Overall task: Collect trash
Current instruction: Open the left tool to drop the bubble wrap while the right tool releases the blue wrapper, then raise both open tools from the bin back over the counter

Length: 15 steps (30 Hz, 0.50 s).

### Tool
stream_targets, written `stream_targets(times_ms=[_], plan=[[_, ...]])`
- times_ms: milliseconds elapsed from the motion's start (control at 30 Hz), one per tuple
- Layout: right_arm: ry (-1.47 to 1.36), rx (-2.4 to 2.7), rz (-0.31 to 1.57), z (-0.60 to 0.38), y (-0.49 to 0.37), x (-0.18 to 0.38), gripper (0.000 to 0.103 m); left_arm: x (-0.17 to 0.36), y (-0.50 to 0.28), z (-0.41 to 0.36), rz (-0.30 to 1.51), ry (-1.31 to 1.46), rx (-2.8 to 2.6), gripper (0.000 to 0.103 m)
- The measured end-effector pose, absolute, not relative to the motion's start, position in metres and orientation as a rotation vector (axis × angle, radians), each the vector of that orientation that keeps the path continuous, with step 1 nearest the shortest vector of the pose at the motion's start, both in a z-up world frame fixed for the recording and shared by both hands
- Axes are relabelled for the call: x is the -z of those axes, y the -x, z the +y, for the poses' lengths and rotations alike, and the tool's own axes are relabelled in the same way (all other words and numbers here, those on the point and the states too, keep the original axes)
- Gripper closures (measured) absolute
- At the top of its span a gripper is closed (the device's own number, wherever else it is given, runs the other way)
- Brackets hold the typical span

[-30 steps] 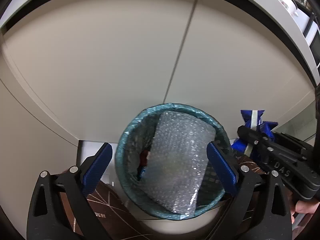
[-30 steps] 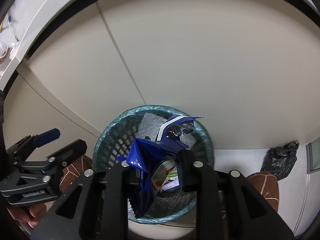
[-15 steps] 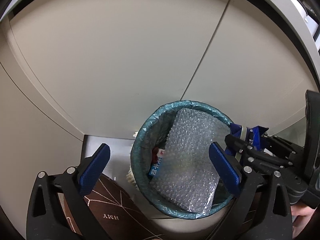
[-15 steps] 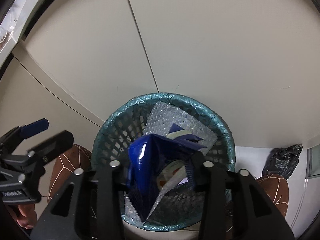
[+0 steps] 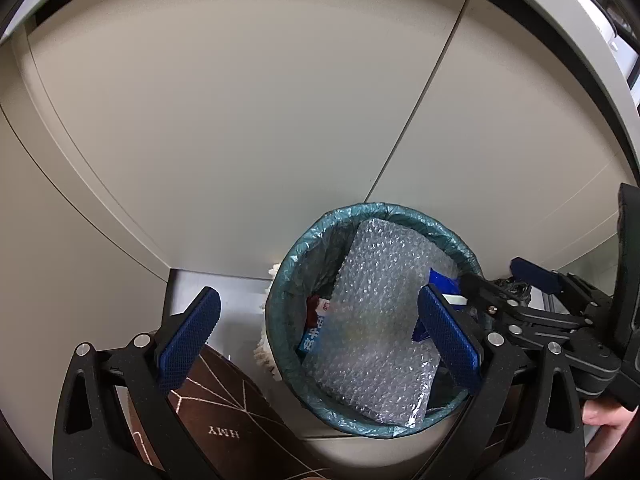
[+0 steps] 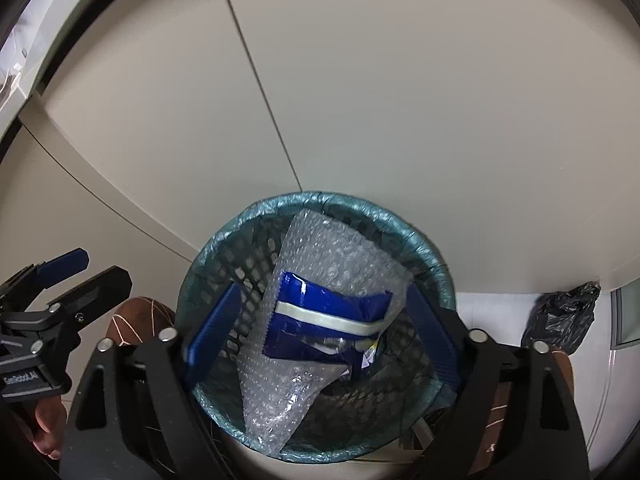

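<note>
Release of a blue wrapper [image 6: 326, 326] into the lined waste bin [image 6: 224, 248]. The right gripper [image 6: 320, 336] hung over the bin mouth with its jaws opening; the wrapper lay between them but touched neither pad, resting on a sheet of bubble wrap [image 6: 340, 252] inside the bin. The left gripper [image 5: 320, 332] stood with its jaws wide apart and empty, just beside the right gripper and ahead of the bin's near rim.

To finish the step well, the right jaws were best spread fully while held over the middle of the opening, then lifted straight clear, so that no pad dragged the light wrapper or snagged the liner; the tilted bubble wrap could let the wrapper slide, which seemed harmless within the rim.

Compared with one second earlier, the right jaws, then clamped on the upright, crumpled wrapper, had parted, and the wrapper had dropped flat onto the bubble wrap. A black bag [image 6: 560, 316] lay well to the right of the right gripper.
</note>
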State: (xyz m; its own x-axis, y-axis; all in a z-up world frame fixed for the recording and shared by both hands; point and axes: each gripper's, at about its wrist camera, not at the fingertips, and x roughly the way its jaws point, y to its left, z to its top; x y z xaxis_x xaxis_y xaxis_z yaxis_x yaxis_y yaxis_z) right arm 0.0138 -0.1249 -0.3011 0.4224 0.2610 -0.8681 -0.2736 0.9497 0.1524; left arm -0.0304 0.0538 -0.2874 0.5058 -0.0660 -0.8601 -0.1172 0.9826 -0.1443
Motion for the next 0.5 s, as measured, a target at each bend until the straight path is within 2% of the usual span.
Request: stream_targets(times_ms=[233, 500], plan=[[-0.017, -0.321, 1.036, -0.140, -0.010, 0.274, 0.013, 0.269, 0.038, 0.051, 1.008, 0.200, -0.029, 0.006], [-0.032, -0.311, 0.926, -0.159, -0.003, 0.218, 0.012, 0.232, 0.044, 0.045, 0.943, 0.193, -0.011, 0.006]])
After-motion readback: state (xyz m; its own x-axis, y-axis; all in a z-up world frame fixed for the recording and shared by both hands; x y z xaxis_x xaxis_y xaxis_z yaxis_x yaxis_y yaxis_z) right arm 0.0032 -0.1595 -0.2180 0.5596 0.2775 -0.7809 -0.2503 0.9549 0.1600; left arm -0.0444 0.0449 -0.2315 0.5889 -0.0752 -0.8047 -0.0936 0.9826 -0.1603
